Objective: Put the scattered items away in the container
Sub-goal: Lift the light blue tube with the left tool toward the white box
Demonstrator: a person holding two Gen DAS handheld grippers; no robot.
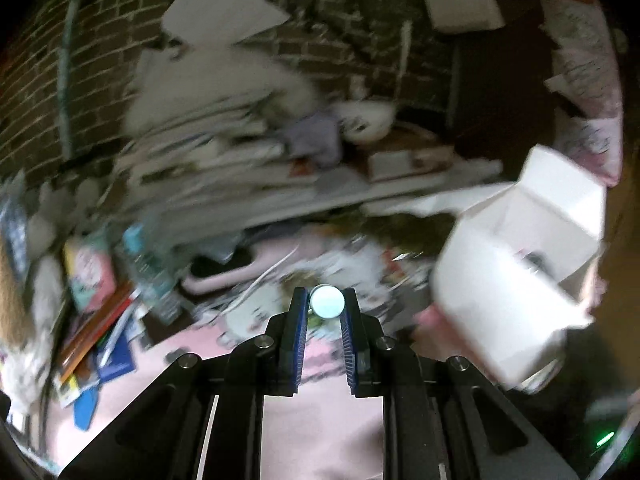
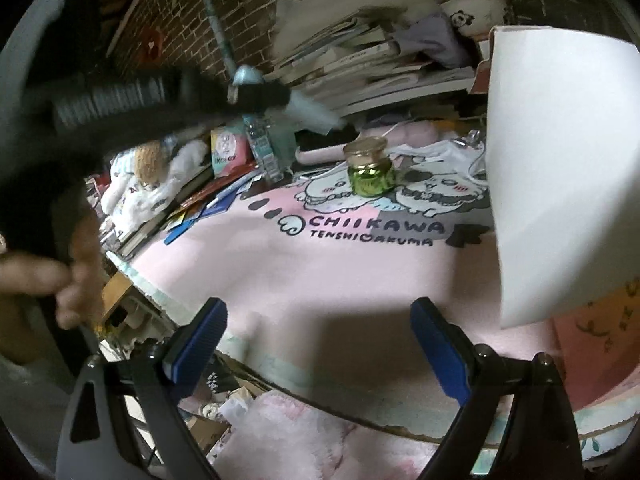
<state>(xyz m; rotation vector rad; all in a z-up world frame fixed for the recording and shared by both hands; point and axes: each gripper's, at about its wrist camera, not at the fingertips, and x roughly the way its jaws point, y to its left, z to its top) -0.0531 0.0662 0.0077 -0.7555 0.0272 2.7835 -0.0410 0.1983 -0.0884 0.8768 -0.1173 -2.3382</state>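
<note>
Round item (image 1: 327,300) gripped (tips) by left tool (image 1: 326,308).

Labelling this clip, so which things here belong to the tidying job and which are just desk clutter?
Job:
left gripper, shut on a small round item
white box, open
green jar on the pink mat
right gripper, open

Clutter:
book stack
water bottle

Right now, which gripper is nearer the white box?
Right, probably. The right gripper sits just below-left of the white box; the left gripper, gripping a round item, is farther left.
</note>
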